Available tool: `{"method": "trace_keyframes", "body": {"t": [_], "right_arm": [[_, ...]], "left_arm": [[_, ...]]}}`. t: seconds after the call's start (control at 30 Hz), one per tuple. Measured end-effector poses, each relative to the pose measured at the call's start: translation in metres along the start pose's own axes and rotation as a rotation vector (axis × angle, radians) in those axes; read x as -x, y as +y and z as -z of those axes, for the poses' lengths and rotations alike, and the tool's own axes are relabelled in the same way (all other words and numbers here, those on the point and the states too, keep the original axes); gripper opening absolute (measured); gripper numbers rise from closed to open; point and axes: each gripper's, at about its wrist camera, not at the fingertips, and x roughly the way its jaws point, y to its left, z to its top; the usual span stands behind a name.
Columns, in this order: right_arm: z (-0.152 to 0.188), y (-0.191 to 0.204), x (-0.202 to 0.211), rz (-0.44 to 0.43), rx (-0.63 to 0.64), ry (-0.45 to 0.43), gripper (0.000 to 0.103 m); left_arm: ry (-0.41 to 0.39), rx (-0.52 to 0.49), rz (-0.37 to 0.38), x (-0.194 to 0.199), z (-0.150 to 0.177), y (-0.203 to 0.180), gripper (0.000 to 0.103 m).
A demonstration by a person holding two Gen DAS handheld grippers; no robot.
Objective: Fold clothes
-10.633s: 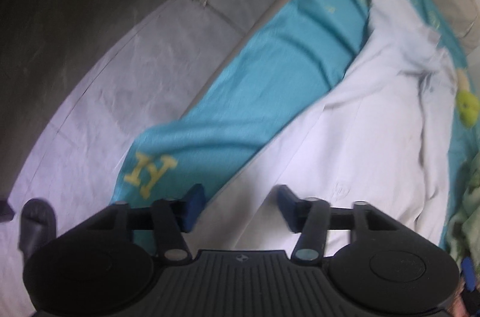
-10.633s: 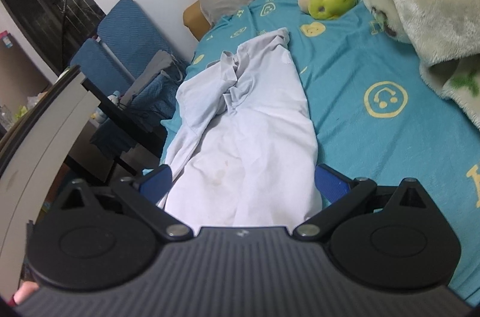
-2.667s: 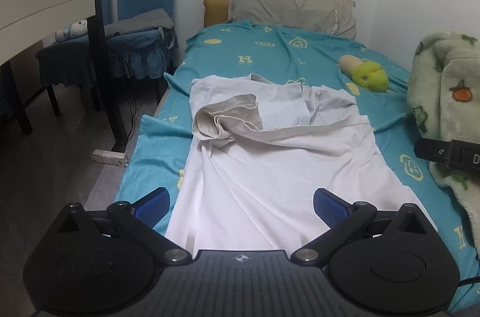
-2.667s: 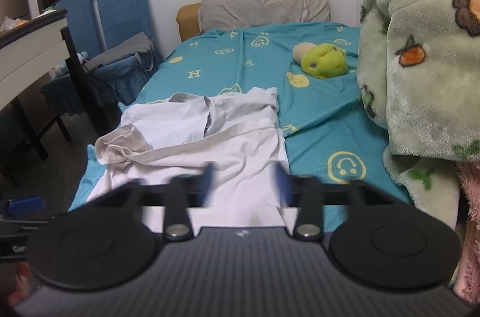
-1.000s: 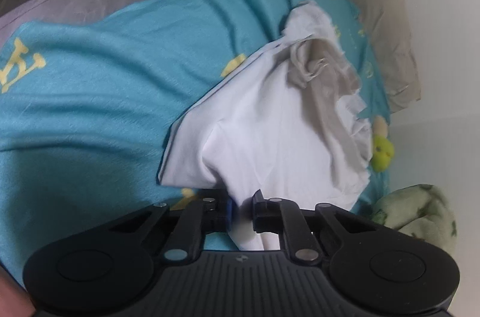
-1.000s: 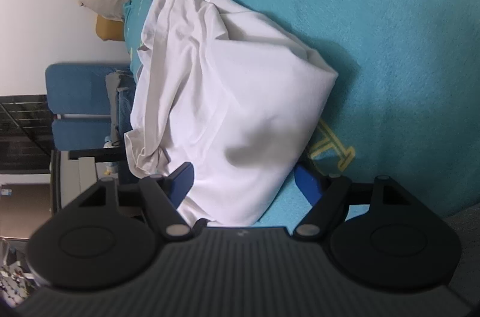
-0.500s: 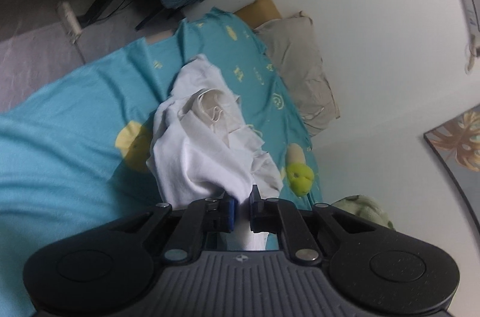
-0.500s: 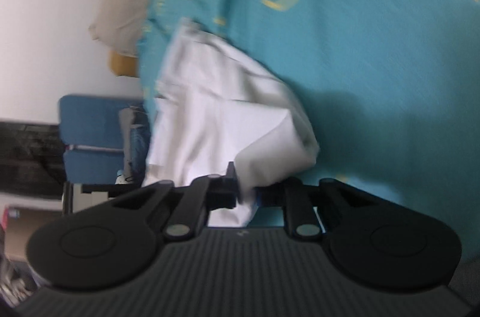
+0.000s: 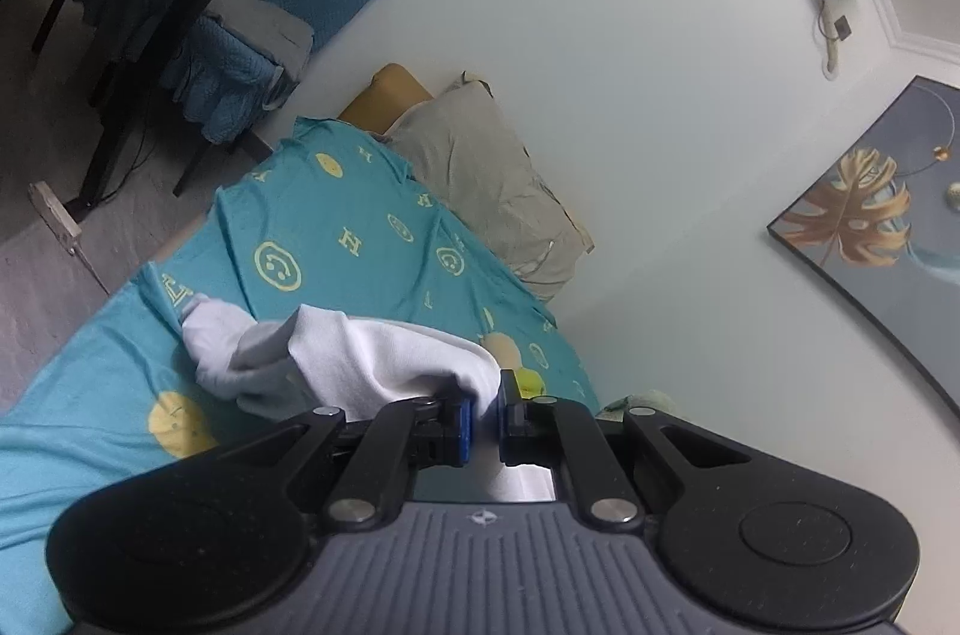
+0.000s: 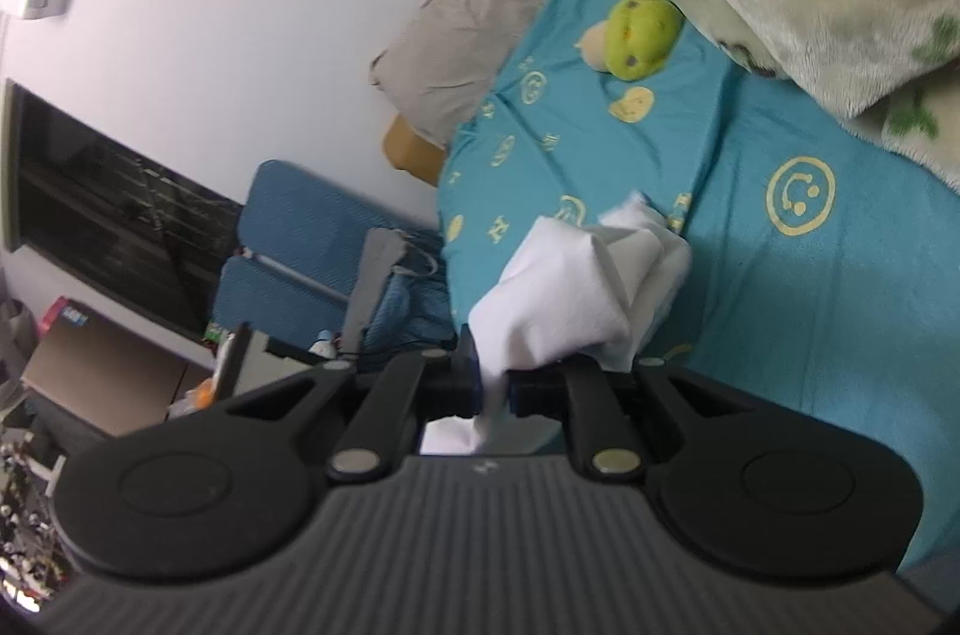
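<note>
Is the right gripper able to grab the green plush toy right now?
Probably not. The right gripper is shut on the white shirt, so its jaws are full. The plush toy lies farther up the bed near the pillow, with nothing covering it.

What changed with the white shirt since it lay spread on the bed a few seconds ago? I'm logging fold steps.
Both grippers closed on the white shirt: the left gripper first, the right gripper within the last second. Both then rose, so the shirt now hangs bunched from the two grips, its far end trailing on the teal sheet. The pillow and green plush toy stayed put.
</note>
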Motion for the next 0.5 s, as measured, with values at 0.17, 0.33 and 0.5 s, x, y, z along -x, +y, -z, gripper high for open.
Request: {"method": "trace_keyframes", "body": {"t": [0.17, 0.33, 0.5], "right_arm": [[0.017, 0.005, 0.042, 0.010, 0.020, 0.033, 0.012], [0.046, -0.009, 0.081, 0.051, 0.044, 0.080, 0.012], [0.050, -0.024, 0.073, 0.080, -0.010, 0.122, 0.012]], "left_arm": [[0.039, -0.017, -0.042, 0.051, 0.019, -0.009, 0.008], [0.103, 0.008, -0.071, 0.104, 0.047, 0.002, 0.008], [0.128, 0.031, -0.118, 0.090, 0.055, 0.018, 0.009]]}}
